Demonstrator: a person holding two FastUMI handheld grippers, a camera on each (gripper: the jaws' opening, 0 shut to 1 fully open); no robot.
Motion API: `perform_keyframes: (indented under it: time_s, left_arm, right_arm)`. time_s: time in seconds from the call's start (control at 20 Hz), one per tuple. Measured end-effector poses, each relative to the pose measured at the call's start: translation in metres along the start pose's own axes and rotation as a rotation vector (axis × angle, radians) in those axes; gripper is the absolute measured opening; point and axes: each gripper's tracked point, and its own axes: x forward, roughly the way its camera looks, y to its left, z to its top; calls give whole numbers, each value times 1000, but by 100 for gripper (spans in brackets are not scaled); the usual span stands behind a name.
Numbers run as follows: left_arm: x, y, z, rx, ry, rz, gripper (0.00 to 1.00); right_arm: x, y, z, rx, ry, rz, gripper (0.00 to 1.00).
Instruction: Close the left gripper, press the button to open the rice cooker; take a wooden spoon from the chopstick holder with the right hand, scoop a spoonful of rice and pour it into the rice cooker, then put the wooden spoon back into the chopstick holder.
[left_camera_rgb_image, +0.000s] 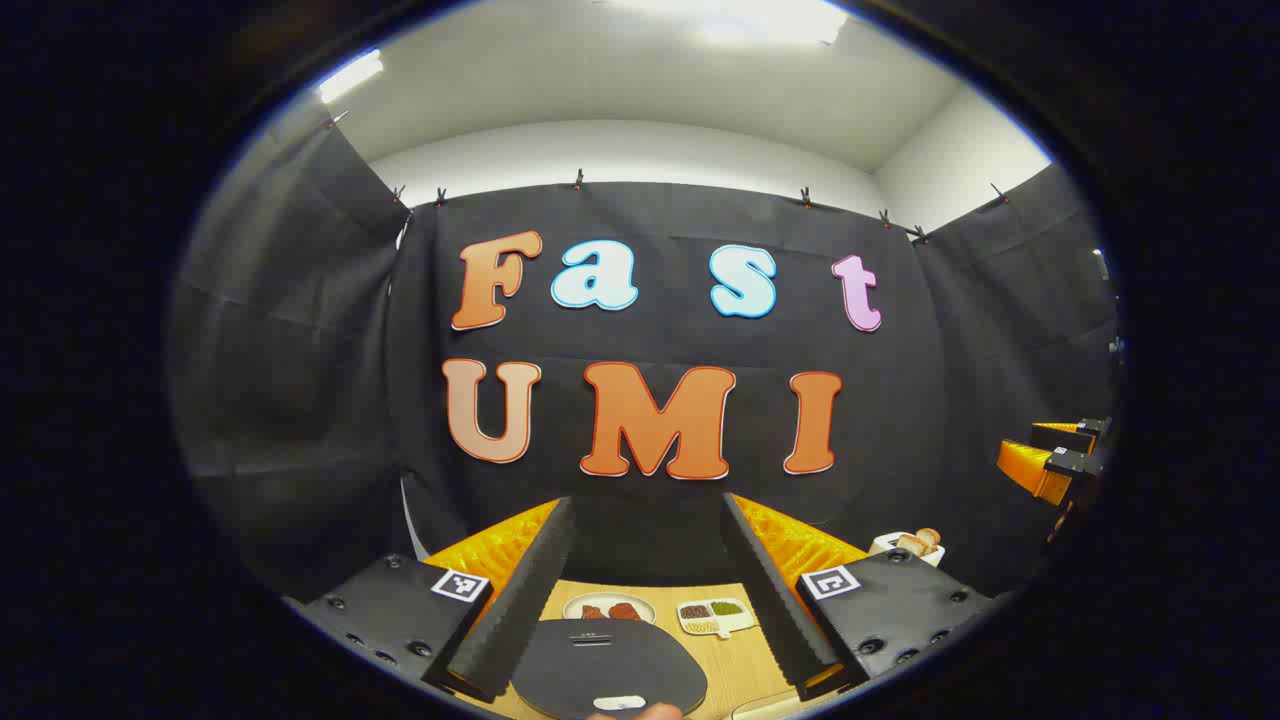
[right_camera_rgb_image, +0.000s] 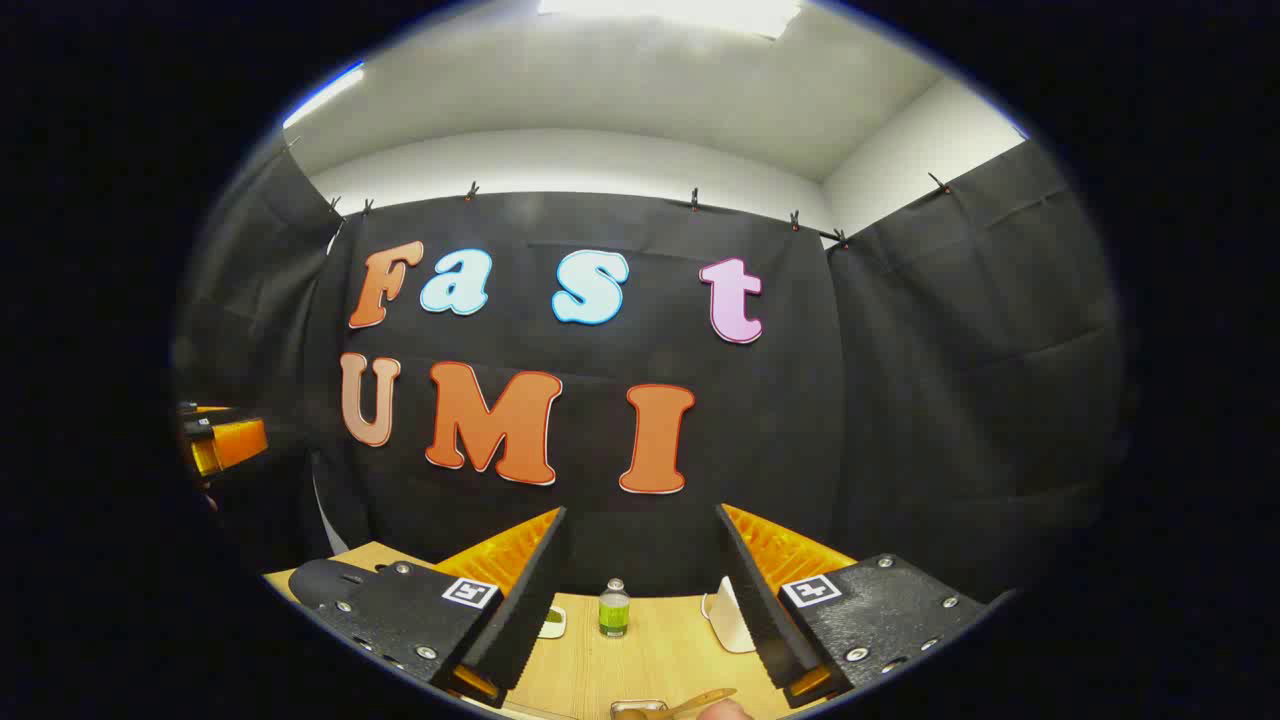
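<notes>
The dark rice cooker (left_camera_rgb_image: 605, 660) sits low between my left gripper's (left_camera_rgb_image: 647, 500) open fingers, lid shut, with a pale button (left_camera_rgb_image: 620, 703) at its near edge. A white holder (left_camera_rgb_image: 893, 545) with wooden utensil ends poking out stands at the right. My right gripper (right_camera_rgb_image: 640, 512) is open, raised above the wooden table (right_camera_rgb_image: 660, 650), with nothing between its fingers. A wooden spoon (right_camera_rgb_image: 695, 704) lies at the bottom edge of the right gripper view. The rice cooker (right_camera_rgb_image: 318, 580) also shows at the left there.
Behind the cooker are a plate of reddish food (left_camera_rgb_image: 610, 607) and a white divided dish of beans (left_camera_rgb_image: 715, 615). A green bottle (right_camera_rgb_image: 614, 608), a small white dish (right_camera_rgb_image: 552, 622) and a white object (right_camera_rgb_image: 730, 615) stand on the table. The other gripper (left_camera_rgb_image: 1060, 460) hovers at the far right.
</notes>
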Motion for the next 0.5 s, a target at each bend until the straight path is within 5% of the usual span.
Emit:
perform_keyframes:
  time_s: [0.5]
  left_arm:
    - [-4, -6, 8, 95, -42, 83, 98]
  right_arm:
    - [18, 8, 1, 7, -37, 91, 88]
